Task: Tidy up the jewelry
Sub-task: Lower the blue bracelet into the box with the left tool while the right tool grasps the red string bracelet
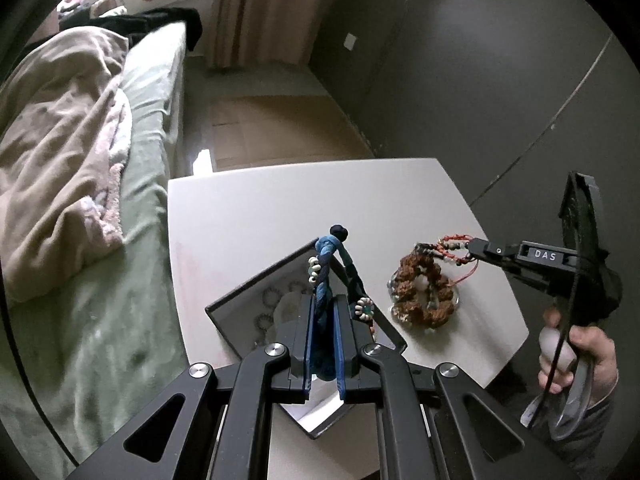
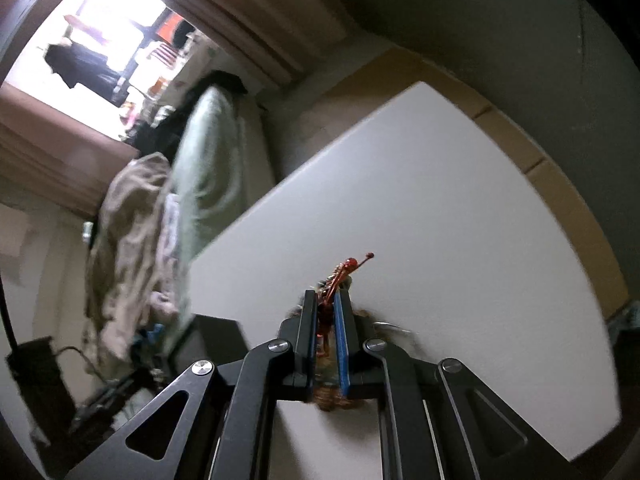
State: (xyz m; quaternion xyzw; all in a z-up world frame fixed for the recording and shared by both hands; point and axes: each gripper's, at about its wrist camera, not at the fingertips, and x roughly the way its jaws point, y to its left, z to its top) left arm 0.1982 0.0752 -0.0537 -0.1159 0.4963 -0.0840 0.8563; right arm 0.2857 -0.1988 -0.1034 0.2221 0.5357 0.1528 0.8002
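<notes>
My left gripper (image 1: 325, 300) is shut on a blue cord bracelet (image 1: 323, 268) with pale beads and holds it above an open dark jewelry box (image 1: 240, 300) on the white table (image 1: 256, 208). My right gripper (image 1: 474, 251) is shut on a red beaded bracelet (image 1: 454, 246) and lifts it just above a pile of brown bead bracelets (image 1: 422, 294) in a small glass dish. In the right wrist view the red bracelet (image 2: 340, 276) sticks out between the shut fingers of that gripper (image 2: 326, 298), with the brown beads (image 2: 332, 398) below.
A bed with green sheet (image 1: 132, 280) and beige blanket (image 1: 56, 168) runs along the table's left side. A grey wall (image 1: 500, 80) stands to the right. Floor and curtain (image 1: 264, 12) lie beyond the table's far edge.
</notes>
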